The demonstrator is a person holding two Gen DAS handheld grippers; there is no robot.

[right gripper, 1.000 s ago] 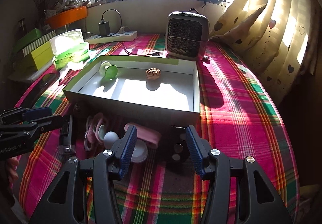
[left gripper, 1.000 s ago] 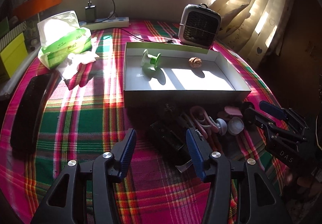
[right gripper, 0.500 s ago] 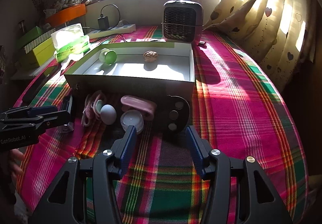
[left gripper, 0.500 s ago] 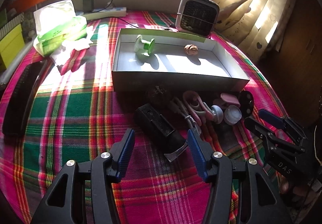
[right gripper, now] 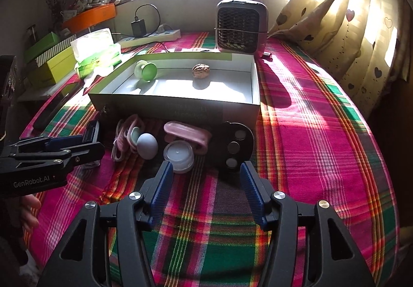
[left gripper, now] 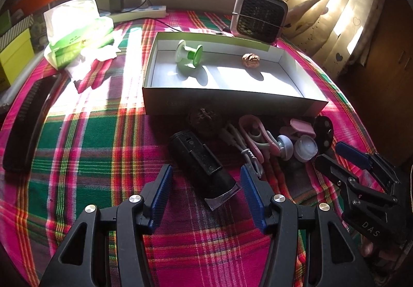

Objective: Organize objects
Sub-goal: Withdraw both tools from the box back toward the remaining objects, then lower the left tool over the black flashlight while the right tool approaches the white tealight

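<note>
A plaid cloth (right gripper: 309,116) of magenta, green and yellow stripes covers the worktop. The box (left gripper: 232,103) is white inside (olive-grey outside), holding a green spool (left gripper: 189,54) and a brown walnut (left gripper: 251,60). At two o'clock hang cream curtains (right gripper: 361,29) dotted with dark hearts.

Spool (left gripper: 188,54) and walnut (left gripper: 251,60) in box (left gripper: 232,103); heater (left gripper: 258,17) behind (spool leftward).

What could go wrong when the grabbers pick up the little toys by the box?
The small things lie crowded together, so the right gripper closing on the clear cap might knock the egg-shaped ball, and it may roll. The left gripper could catch the white cord beside the black clipper.
</note>
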